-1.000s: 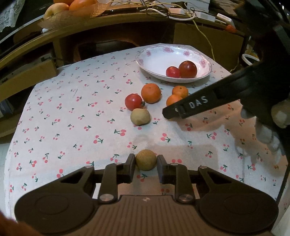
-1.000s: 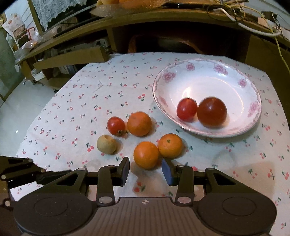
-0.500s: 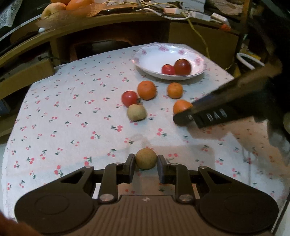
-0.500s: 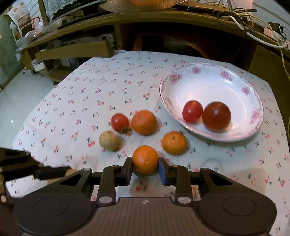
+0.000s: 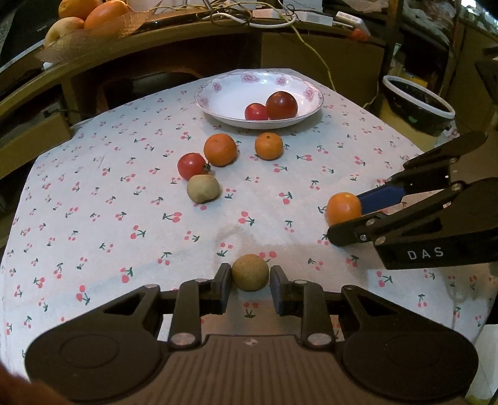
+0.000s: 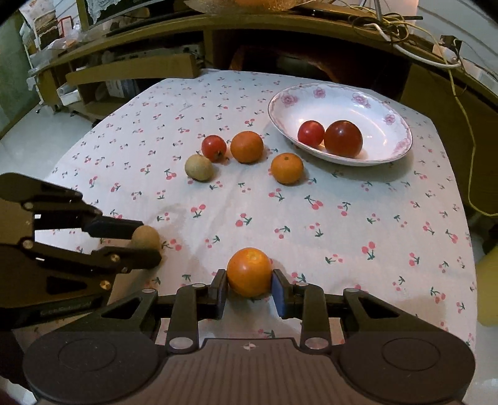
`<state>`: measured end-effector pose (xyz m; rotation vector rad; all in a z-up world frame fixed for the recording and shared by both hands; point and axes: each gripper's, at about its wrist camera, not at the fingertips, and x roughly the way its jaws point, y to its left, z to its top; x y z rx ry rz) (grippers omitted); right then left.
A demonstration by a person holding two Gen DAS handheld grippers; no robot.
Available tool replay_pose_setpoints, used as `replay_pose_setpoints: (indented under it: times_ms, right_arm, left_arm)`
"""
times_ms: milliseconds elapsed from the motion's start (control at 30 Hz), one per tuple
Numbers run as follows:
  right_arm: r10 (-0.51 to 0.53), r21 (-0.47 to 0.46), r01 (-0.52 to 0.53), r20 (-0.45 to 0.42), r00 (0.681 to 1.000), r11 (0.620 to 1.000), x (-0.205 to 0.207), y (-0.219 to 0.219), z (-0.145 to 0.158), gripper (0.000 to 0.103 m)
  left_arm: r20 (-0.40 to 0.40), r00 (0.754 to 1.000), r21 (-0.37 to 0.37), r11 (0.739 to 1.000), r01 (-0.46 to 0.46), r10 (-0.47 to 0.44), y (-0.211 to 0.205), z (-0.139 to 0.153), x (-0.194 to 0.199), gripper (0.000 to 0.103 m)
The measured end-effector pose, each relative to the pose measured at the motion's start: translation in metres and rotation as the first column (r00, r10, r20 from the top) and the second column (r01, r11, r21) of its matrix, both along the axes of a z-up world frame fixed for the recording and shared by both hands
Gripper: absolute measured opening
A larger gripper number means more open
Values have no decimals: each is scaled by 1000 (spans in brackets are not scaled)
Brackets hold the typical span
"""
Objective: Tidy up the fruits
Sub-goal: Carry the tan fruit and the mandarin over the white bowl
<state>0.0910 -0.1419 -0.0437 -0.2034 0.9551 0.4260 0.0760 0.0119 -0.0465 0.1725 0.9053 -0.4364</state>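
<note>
My left gripper is shut on a small brown round fruit near the table's front edge; it shows in the right wrist view too. My right gripper is shut on an orange, which also shows in the left wrist view. On the cloth lie two more oranges, a red tomato and a second brown fruit. A white floral plate at the back right holds two red tomatoes.
The table wears a white cherry-print cloth. A wooden desk with cables runs behind it. A tray of fruit sits on the desk at upper left. A dark bin stands off the table's right side.
My right gripper closed on the orange and drew it back toward the front right of the table, away from the other fruit. My left gripper kept hold of the brown fruit.
</note>
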Motion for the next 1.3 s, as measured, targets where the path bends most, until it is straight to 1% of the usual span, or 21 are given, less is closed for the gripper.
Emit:
replay_pose_setpoints:
  times_ms: [67, 133, 200, 267, 367, 433, 500, 533, 567, 600, 767, 867, 967, 1100, 1300]
  right_arm:
    - [4, 13, -4, 0, 1000, 1000, 0, -1, 0, 37]
    - [2, 23, -2, 1, 1000, 1000, 1, -3, -1, 43]
    - [3, 28, -3, 1, 1000, 1000, 2, -3, -2, 47]
    - [7, 35, -7, 2, 1000, 999, 3, -3, -1, 48]
    - [8, 46, -7, -2, 1000, 999, 5, -2, -2, 48]
    - [14, 44, -14, 2, 1000, 999, 5, 0, -2, 48]
    - [16, 38, -16, 3, 1000, 999, 4, 0, -2, 48]
    - [12, 34, -12, 3, 1000, 999, 4, 1, -1, 43]
    - [11, 35, -11, 2, 1000, 999, 4, 1, -1, 40]
    - [13, 42, -13, -3, 1000, 999, 4, 1, 0, 31]
    - [8, 42, -7, -19, 1000, 999, 5, 2, 1, 31]
    - [-7, 60, 9, -36, 999, 998, 9, -2, 2, 31]
    - [-29, 69, 32, -39, 999, 997, 13, -6, 4, 31]
    - [-39, 91, 40, -14, 999, 995, 18, -9, 15, 31]
    - [-65, 118, 62, 18, 998, 991, 29, -14, 29, 31]
  left_arm:
    - [3, 1000, 1, 1000, 2, -2, 0, 0, 0, 36]
    - [10, 1000, 13, 1000, 1, -1, -1, -1, 0, 41]
    - [6, 1000, 13, 1000, -11, 11, 2, -1, 1, 48]
    - [-1, 1000, 6, 1000, -24, 24, 4, -2, 3, 51]
    - [2, 1000, 9, 1000, -25, 25, 3, -2, 3, 51]
    - [-1, 1000, 5, 1000, -27, 27, 2, -2, 3, 50]
    - [-19, 1000, -11, 1000, -24, 24, 1, -1, 4, 41]
    - [-21, 1000, -6, 1000, -22, 22, 0, 0, 4, 39]
    - [-23, 1000, 3, 1000, -16, 16, -2, 1, 4, 33]
    - [-26, 1000, 8, 1000, -15, 16, -3, 1, 4, 31]
    - [-40, 999, 10, 1000, -26, 26, -5, 3, 9, 31]
    - [-37, 999, -7, 999, -32, 32, -7, 8, 15, 31]
    - [-14, 1000, -13, 1000, -24, 24, -14, 15, 20, 31]
    - [9, 1000, -27, 999, -28, 28, -20, 24, 30, 31]
    - [64, 997, -25, 999, -37, 38, -29, 41, 49, 31]
